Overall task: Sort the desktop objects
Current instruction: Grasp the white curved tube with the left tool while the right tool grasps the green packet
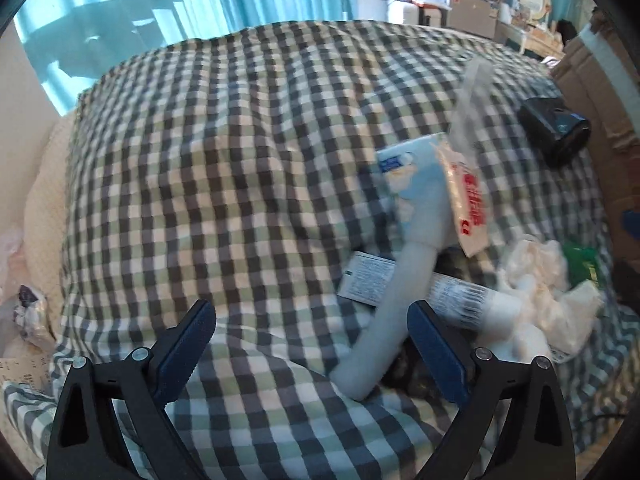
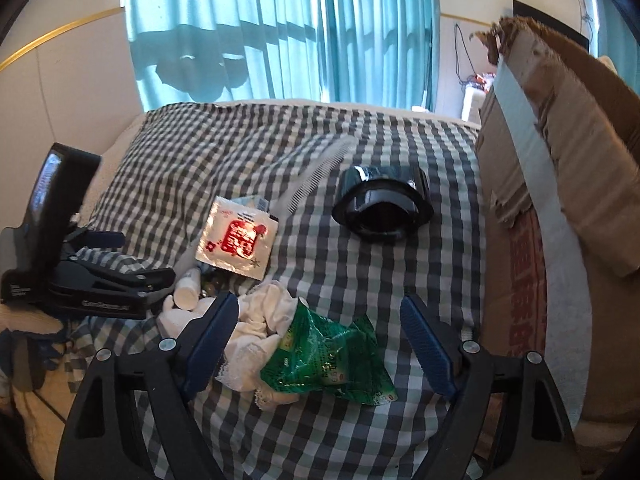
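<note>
where the checked cloth [image 2: 360, 432] covers the surface, two grippers work over one cluster of clutter. left gripper [image 1: 312, 332]: jaws released, spread wide, with one blurred white tube [image 1: 394, 300] lying between them, ungrasped. a second tube [image 1: 448, 298] lies crosswise behind it. right gripper [image 2: 316, 340]: jaws likewise spread, holding nothing, above one green wrapper [image 2: 328, 356] and one white crumpled cloth [image 2: 260, 316]. also counted: one red-and-white sachet [image 2: 237, 238], one clear comb [image 2: 316, 178], one black cup-like object [image 2: 382, 208], one cardboard box [image 2: 560, 200] at right.
</note>
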Tool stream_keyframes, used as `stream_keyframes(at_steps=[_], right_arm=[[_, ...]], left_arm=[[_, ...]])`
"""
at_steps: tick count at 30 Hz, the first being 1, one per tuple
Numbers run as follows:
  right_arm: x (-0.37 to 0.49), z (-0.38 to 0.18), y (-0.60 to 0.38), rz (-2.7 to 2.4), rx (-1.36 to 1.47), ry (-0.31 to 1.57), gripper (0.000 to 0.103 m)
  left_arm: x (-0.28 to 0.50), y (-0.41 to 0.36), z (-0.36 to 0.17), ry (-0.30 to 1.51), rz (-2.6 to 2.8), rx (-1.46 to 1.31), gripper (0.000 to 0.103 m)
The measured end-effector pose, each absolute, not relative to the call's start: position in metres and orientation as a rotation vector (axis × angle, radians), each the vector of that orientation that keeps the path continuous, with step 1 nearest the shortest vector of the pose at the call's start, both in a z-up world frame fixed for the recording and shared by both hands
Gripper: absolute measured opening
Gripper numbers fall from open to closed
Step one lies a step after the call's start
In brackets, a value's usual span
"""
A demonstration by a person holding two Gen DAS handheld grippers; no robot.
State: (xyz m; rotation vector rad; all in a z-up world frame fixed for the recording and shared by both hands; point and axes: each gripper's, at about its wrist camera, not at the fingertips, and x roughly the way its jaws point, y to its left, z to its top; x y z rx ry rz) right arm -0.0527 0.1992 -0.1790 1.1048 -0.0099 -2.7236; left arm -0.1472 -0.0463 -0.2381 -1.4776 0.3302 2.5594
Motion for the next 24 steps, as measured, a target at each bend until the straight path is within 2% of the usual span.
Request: stream_keyframes(at_steps=[6,7,8,9,10,13,15,17,24], right_arm=[[-0.065,-0.2,0.204,-2.685,1.227,-0.083,0.084],[-0.067,-0.203,0.206,-2.679,1.245,-0.089,0.084],[-0.069,-0.207,0.206,-2.666,1.263,-0.098,0.084],[-0.072,-0.213,0.207,-2.645,1.282,-0.114,0.084],[-0.074,-0.216,0.207,-2.63,1.297,-0.127,0.084],[-0.076,-0.224,0.205,-2.613,1.318,-0.126,0.083],[-0.075,-0.223,0.205,-2.603,1.313,-0.132,0.07],[-0.075,-0.223,0.206,-2.603,1.307,-0.142,0.047],[-0.071,-0.211,0.209,-2.628,1.269,-0.125,0.041]], left_arm=[[-0.145,-0.027,-0.26,0.468,2.494,-1.568,0.099],[-0.145,-0.025,-0.263,0.485,2.486,-1.578,0.095],[-0.144,-0.022,-0.266,0.493,2.476,-1.581,0.081],[-0.144,-0.02,-0.268,0.486,2.451,-1.582,0.072],[-0.143,-0.017,-0.269,0.473,2.427,-1.577,0.057],[-0.138,-0.012,-0.269,0.466,2.4,-1.565,0.038],[-0.135,-0.012,-0.266,0.448,2.412,-1.555,0.03],[-0.131,-0.011,-0.264,0.438,2.415,-1.549,0.025],[-0.121,-0.023,-0.238,0.349,2.452,-1.481,0.018]])
